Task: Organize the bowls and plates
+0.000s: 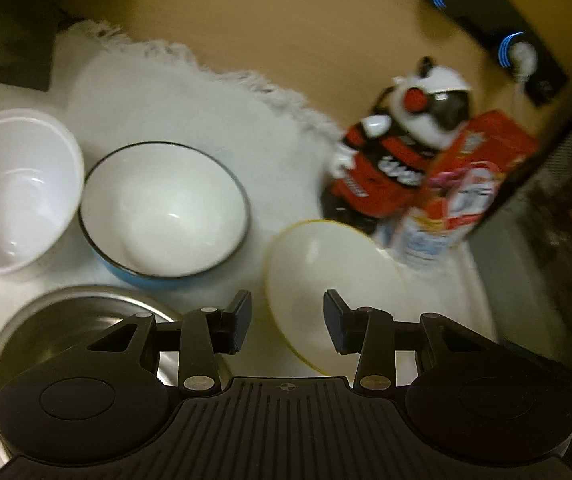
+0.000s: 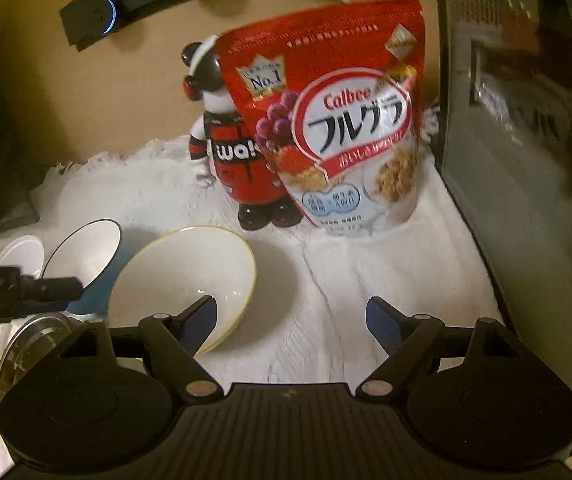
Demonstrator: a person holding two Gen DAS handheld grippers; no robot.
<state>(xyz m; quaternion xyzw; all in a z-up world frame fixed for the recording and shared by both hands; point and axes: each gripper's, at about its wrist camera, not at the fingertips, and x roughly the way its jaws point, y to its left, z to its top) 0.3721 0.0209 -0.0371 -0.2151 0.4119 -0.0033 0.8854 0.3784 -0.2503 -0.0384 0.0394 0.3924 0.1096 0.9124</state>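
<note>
the yellow-rimmed bowl sits on the white cloth, near the cereal bag. both grippers, left and right, are spread and hold nothing. it looks hard, slippery and breakable; pinch its rim.

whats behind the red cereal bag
A bear figurine in a red and black outfit stands behind the cereal bag, at its left edge. The bag covers the figurine's right side, and whatever else is behind.

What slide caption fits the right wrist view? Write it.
Open right gripper above white cloth, yellow-rimmed bowl beside it, cereal bag behind.
</note>
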